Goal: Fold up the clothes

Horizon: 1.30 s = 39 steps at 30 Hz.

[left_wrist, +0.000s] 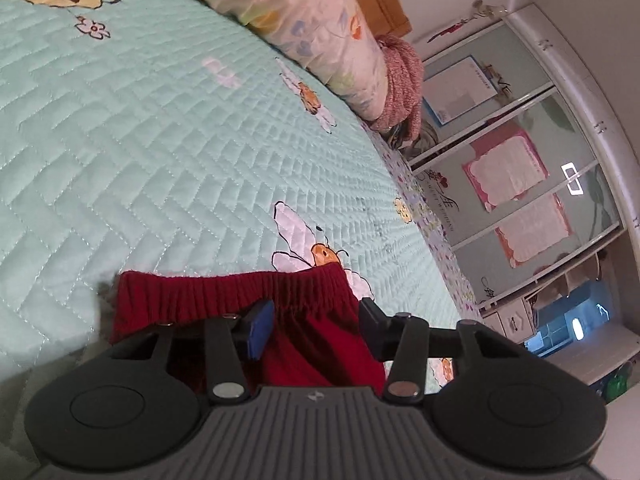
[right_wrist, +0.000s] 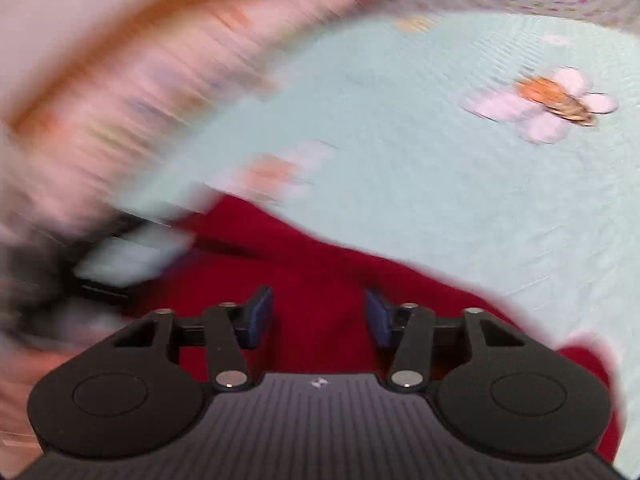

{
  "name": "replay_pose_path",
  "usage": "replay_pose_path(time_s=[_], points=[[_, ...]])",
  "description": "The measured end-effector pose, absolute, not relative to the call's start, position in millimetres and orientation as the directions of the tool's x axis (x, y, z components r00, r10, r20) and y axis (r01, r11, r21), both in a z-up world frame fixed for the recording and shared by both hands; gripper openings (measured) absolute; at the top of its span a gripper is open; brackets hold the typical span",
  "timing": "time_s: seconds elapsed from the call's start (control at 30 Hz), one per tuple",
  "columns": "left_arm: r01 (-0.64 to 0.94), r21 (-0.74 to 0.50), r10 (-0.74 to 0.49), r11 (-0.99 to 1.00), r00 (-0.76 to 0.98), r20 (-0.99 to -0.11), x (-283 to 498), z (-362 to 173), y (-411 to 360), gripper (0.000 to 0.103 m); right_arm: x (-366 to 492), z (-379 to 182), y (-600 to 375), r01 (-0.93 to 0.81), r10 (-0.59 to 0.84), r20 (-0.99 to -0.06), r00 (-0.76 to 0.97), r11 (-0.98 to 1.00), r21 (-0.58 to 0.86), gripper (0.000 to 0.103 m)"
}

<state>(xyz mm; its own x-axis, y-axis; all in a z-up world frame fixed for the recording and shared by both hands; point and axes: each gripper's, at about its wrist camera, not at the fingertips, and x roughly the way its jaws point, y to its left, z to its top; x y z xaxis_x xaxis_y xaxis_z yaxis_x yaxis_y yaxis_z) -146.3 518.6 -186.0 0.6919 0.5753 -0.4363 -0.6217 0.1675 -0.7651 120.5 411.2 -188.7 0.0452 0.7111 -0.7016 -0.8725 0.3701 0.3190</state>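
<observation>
Jaws of both the left gripper (left_wrist: 316, 322) and right gripper (right_wrist: 319, 316) stand apart above the red garment (left_wrist: 280, 292).

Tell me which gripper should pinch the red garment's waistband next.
Left. The left gripper hangs open just short of the gathered waistband of the red garment, which lies sharp and straight ahead of its fingers. The right gripper is open over plain red cloth, with no waistband in its blurred view.

Red garment (left_wrist: 316, 344) on quilted bed (left_wrist: 180, 152)
</observation>
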Motion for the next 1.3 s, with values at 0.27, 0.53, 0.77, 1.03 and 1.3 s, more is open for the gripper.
replay_pose_path(time_s=[0.27, 0.53, 0.77, 1.03, 1.3], points=[[-0.651, -0.736, 0.574, 0.186, 0.68, -0.456, -146, -192, 522, 0.032, 106, -152, 394, -0.847, 0.816, -0.573, 0.073, 0.354, 0.397, 0.008], [-0.627, -0.761, 0.547, 0.168, 0.701, -0.457, -156, -201, 530, 0.011, 97, -194, 478, -0.881, 0.739, -0.672, -0.053, 0.282, 0.38, 0.0], [-0.585, -0.8, 0.503, 0.137, 0.736, -0.452, -165, -208, 540, 0.003, 67, -164, 488, -0.866, 0.783, -0.608, -0.133, 0.206, 0.455, 0.014], [-0.593, -0.791, 0.49, 0.15, 0.739, -0.462, -164, -207, 539, 0.003, 68, -194, 576, -0.871, 0.705, -0.674, -0.22, 0.169, 0.461, 0.007], [-0.608, -0.78, 0.491, 0.147, 0.729, -0.476, -166, -200, 538, 0.003, 117, -164, 483, -0.677, 0.889, -0.449, -0.086, 0.279, 0.681, 0.027]])
